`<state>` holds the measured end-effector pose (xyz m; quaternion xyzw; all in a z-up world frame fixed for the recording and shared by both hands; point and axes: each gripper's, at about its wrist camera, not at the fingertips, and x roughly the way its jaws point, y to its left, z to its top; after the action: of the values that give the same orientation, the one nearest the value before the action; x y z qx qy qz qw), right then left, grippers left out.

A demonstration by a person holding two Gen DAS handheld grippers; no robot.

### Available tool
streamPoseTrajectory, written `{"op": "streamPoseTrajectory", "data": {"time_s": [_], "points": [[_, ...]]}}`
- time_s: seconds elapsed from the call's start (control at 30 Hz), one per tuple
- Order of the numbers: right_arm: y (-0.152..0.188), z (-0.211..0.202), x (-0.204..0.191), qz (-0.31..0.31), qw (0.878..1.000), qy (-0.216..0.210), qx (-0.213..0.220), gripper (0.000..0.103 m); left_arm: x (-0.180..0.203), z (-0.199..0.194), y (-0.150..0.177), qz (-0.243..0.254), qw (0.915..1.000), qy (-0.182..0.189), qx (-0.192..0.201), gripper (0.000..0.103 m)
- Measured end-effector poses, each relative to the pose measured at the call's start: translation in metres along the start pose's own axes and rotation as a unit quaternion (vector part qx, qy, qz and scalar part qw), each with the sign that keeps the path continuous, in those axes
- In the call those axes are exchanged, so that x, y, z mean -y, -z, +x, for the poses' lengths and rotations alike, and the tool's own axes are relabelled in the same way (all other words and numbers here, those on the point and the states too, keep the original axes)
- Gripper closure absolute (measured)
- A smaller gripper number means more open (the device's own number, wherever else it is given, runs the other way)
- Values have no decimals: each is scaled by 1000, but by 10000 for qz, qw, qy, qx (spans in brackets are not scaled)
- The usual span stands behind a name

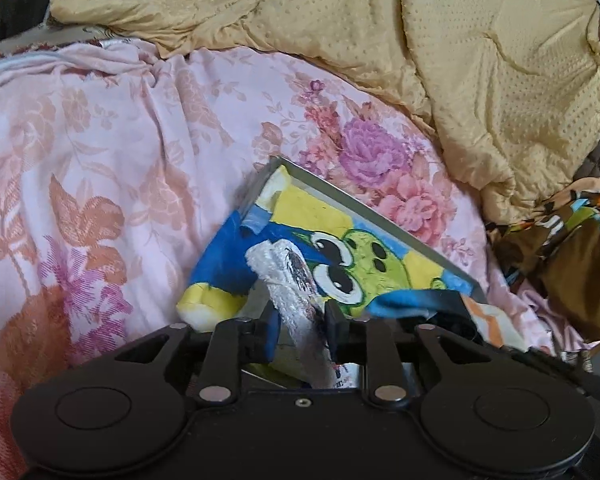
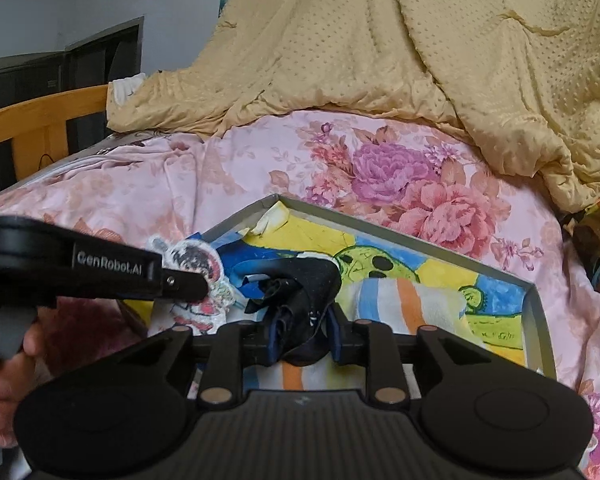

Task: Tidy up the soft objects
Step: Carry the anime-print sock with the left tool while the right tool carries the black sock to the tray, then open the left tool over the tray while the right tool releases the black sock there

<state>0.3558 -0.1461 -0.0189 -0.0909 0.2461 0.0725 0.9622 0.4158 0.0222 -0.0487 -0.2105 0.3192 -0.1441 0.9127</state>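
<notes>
Both grippers over the grey tray (image 2: 538, 300): left gripper (image 1: 299, 320) pinches a white sock (image 1: 288, 280) lengthwise, right gripper (image 2: 300, 330) clasps dark cloth (image 2: 304, 280), each directly ahead.

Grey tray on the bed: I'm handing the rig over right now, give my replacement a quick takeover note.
Left hand-held gripper: white sock between its jaws, over the grey tray; grip firmness unclear.
Right hand-held gripper: dark cloth between its jaws, over the tray; same doubt.
Done: frog cloth and striped cloth lie in the tray.
Left: probably set both pieces inside, then withdraw.
</notes>
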Motion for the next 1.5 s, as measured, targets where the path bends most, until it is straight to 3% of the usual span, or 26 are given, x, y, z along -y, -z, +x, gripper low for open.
{"op": "streamPoseTrajectory", "data": {"time_s": [0.13, 0.37, 0.43, 0.5, 0.77, 0.83, 1.03, 1.5], "points": [[-2, -2, 3, -40, 9998, 183, 69, 47, -2, -2, -2, 0, 9999, -152, 45, 62], [-2, -8, 8, -87, 9994, 316, 97, 28, 2, -10, 1, 79, 9996, -266, 111, 42], [-3, -10, 10, -42, 9993, 358, 125, 14, 3, -12, 2, 71, 9994, -316, 110, 36], [-5, -12, 12, 10, 9995, 279, 118, 10, 5, -15, 2, 76, 9991, -396, 121, 34], [-5, -19, 11, -72, 9999, 128, 48, 7, 12, -28, -3, -4, 9987, -488, 129, 28], [-7, -24, 13, -27, 9999, 117, 82, 6, 14, -34, -3, -7, 9986, -518, 144, 18], [-12, -44, 21, 150, 9994, 141, 283, 2, 23, -56, -6, -57, 9982, -541, 238, 8], [-4, -95, 30, 302, 9974, 8, 648, 0, 46, -112, 10, 377, 9938, -860, 588, 3]]}}
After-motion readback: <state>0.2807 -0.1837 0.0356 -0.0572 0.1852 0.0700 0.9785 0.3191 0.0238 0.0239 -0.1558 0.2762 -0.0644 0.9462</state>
